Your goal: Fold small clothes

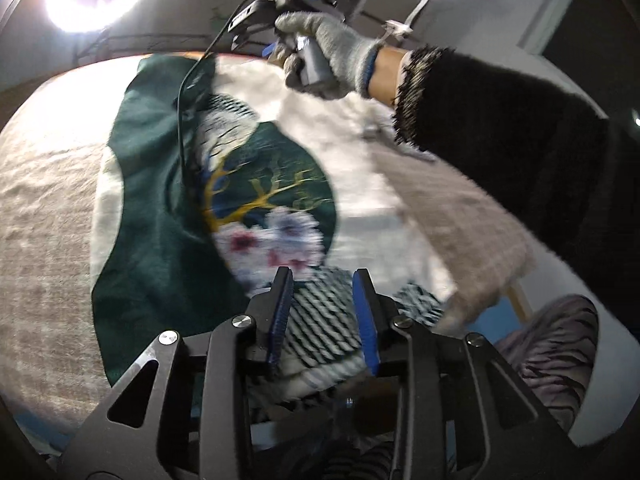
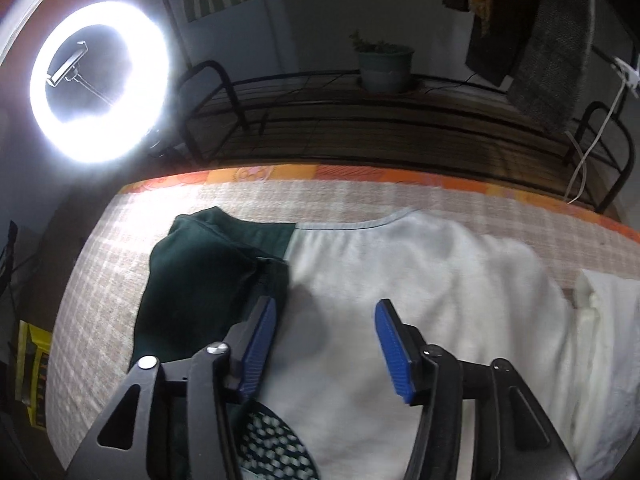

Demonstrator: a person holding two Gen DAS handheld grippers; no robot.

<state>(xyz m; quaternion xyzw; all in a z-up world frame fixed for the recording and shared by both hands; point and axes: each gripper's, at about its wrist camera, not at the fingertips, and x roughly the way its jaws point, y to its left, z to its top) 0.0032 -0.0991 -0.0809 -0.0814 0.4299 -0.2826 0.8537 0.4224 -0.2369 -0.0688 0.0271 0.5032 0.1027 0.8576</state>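
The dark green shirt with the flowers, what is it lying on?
The dark green flowered shirt lies on a white fluffy garment, spread over a beige checked blanket. What lies beneath the blanket is covered.

One green garment (image 2: 200,276), one white cloth (image 2: 420,300), two claws (image 2: 326,344).

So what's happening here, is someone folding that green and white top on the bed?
Yes. A person with a hand-held gripper in each hand is working on a green and white garment spread on the checked bedcover. The left hand-held gripper is open over the garment's patterned hem. The right hand-held gripper is open above the white part, holding nothing. The fold isn't finished.
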